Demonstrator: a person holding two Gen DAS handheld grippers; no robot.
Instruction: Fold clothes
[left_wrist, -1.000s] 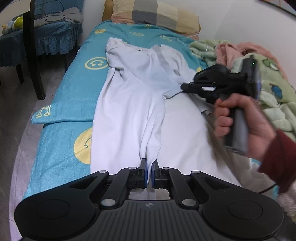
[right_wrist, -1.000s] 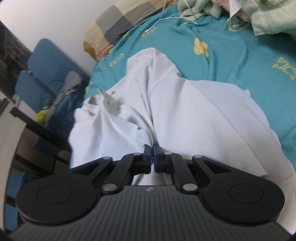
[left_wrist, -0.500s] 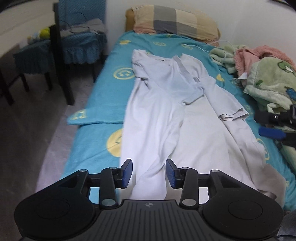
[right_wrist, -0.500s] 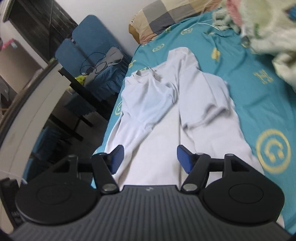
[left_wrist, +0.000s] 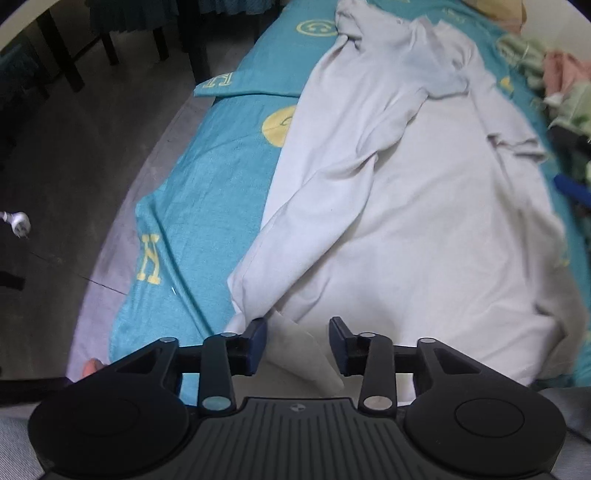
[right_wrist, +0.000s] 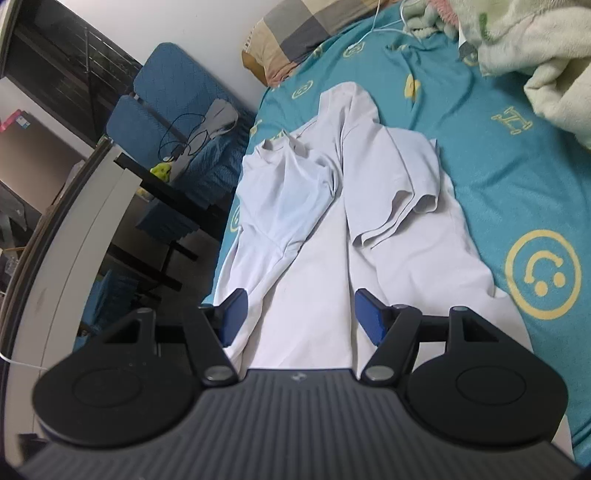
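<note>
While both jaws stand wide and empty, I see the shirt (left_wrist: 424, 206) stretching lengthwise straight ahead on the bed (left_wrist: 207, 206), its hem nearest my left hand-held gripper (left_wrist: 297, 345), my right hand-held gripper (right_wrist: 301, 317) above its middle.

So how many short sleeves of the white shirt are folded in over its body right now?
2. One sleeve lies folded in on the side toward the blankets; the other sleeve lies folded in on the side toward the bed's edge, near the chair.
</note>
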